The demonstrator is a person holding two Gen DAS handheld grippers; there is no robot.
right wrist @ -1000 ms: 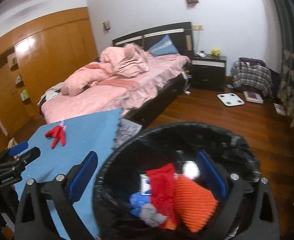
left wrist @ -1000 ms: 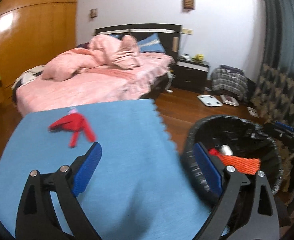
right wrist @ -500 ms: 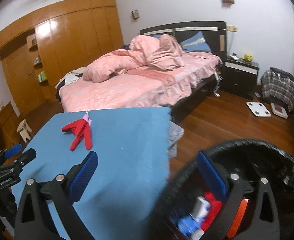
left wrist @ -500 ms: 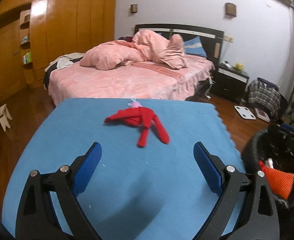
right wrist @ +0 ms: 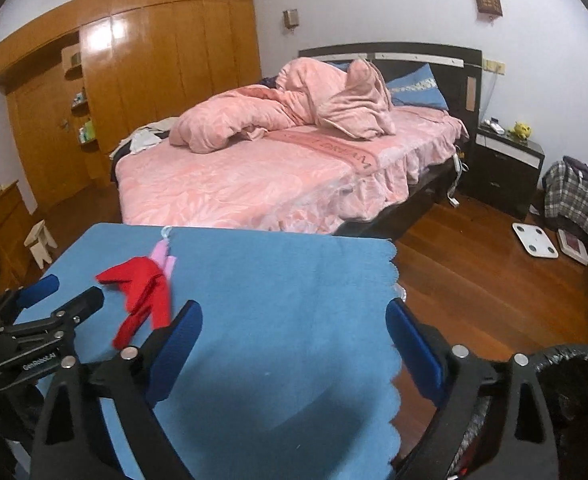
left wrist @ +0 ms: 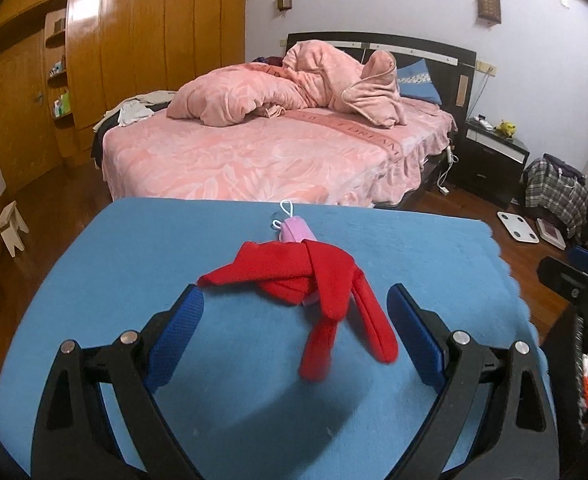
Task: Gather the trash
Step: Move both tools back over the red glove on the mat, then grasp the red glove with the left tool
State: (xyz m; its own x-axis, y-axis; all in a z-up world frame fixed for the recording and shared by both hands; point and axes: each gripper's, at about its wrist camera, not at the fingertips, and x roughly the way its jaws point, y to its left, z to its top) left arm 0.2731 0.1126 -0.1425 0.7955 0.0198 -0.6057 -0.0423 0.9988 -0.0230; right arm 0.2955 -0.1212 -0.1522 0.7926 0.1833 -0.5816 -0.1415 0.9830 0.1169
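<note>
A crumpled red cloth lies on the blue table cover, over a small pink item with a white loop. My left gripper is open, its blue pads on either side of the cloth's near end. In the right wrist view the red cloth sits at the left, with the left gripper beside it. My right gripper is open and empty over the blue cover. The black-lined trash bin is at the lower right.
A bed with pink bedding stands behind the table. A dark nightstand, a white scale and plaid clothes are on the wood floor to the right. A small stool is at left.
Both grippers have swung left, away from the bin and toward the table. My left gripper has closed in on the red cloth, which now lies between its open pads.
</note>
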